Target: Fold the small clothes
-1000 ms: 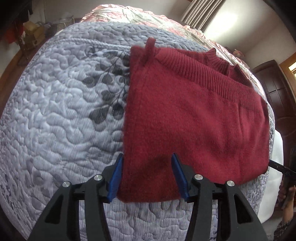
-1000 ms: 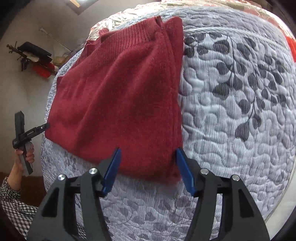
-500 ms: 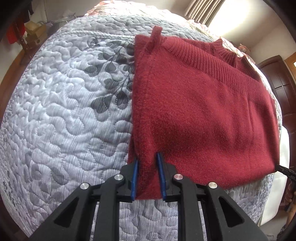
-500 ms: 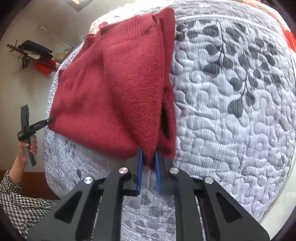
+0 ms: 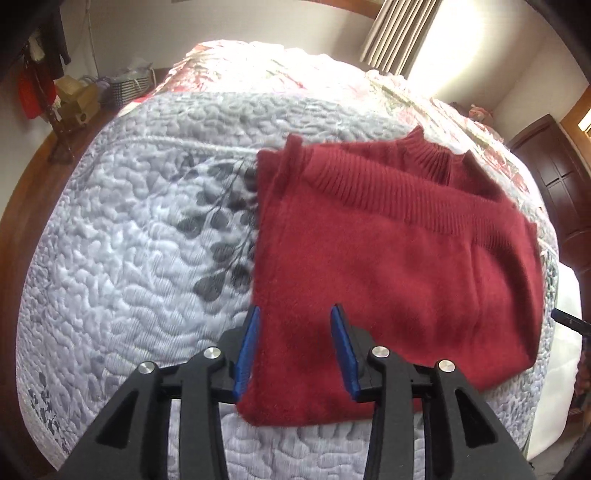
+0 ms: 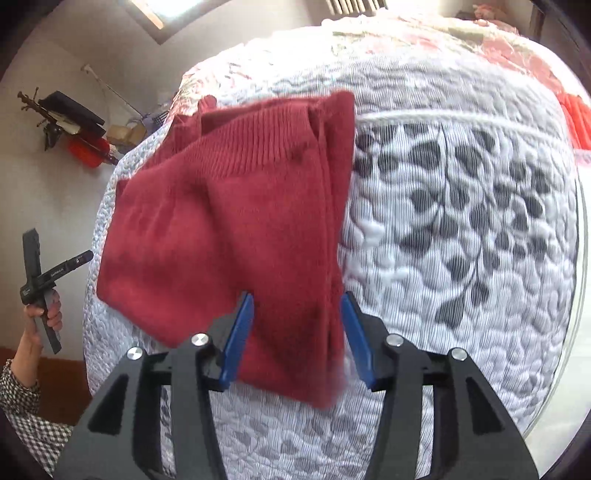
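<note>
A dark red knitted sweater lies folded on the grey quilted bed cover, its ribbed band and collar at the far end. My left gripper is open and its blue pads straddle the sweater's near left corner. In the right wrist view the same sweater shows its near right corner between the blue pads of my open right gripper. That corner is blurred. The left gripper, held in a hand, also shows at the left edge of the right wrist view.
The grey quilt with dark leaf prints covers the near bed, and a pink floral spread lies beyond. Curtains and a dark wooden door stand at the far right. Boxes and bags sit on the floor left. A checked sleeve is bottom left.
Both grippers were open a second ago, shut on the sweater's near corners half a second ago, and now stand open again. The sweater has shifted a little and its edge is blurred.
</note>
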### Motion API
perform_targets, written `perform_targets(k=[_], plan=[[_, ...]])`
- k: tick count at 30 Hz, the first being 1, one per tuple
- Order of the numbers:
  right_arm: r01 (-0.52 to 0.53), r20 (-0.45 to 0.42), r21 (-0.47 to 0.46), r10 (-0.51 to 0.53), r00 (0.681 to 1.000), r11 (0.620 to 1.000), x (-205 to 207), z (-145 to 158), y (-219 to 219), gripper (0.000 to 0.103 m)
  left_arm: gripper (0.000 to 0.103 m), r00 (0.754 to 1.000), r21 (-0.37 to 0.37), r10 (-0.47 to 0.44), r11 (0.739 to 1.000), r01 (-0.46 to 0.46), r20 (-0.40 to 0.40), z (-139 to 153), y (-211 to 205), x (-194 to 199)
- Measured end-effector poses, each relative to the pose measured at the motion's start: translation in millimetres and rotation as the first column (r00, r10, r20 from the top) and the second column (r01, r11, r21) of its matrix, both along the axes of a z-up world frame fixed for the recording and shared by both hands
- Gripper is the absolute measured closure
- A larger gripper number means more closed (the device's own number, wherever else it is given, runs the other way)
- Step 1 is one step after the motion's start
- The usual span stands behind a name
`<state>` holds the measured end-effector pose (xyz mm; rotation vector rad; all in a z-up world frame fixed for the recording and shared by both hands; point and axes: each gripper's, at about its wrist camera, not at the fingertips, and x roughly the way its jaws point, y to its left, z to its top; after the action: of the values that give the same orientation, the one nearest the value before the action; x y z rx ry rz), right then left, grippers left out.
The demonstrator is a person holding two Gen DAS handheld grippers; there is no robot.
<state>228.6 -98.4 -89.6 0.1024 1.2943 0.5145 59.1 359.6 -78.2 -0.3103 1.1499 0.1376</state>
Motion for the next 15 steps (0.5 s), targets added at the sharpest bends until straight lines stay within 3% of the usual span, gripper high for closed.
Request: perform_targets(k=[7, 11, 13, 14, 15], plan=[[-0.007, 0.031, -0.056, 0.009, 0.999, 0.998, 86.6, -8.2, 25.4, 0.057, 0.061, 0.996, 0.003, -0.094, 0.996, 0.094, 0.009, -16.5, -38.1, 54.3], [-0.009, 0.003, -0.078, 0.009, 1.0, 0.997, 116.6, -19.2, 34.0, 0.059, 0.055, 0.996, 0.001, -0.087, 0.996, 0.087, -0.007, -31.7, -47.1, 71.6], [-0.022, -0.014, -0.084, 0.021, 1.0, 0.996, 123.5, -23.4, 36.6, 0.066, 0.054, 0.997, -0.004, -0.079, 0.997, 0.079, -0.027, -40.7, -47.5, 76.0], [-0.037, -0.021, -0.075, 0.036, 0.999, 0.997, 125.0, -23.7, 38.1, 0.085, 0.054, 0.997, -0.005, -0.075, 0.997, 0.075, -0.036, -45.1, -47.3, 77.6], [-0.052, -0.025, -0.054, 0.051, 0.998, 0.997, 122.9, -24.2, 47.1, 0.096, 0.054, 0.996, -0.003, -0.071, 0.997, 0.071, -0.047, -49.2, -47.0, 78.9]])
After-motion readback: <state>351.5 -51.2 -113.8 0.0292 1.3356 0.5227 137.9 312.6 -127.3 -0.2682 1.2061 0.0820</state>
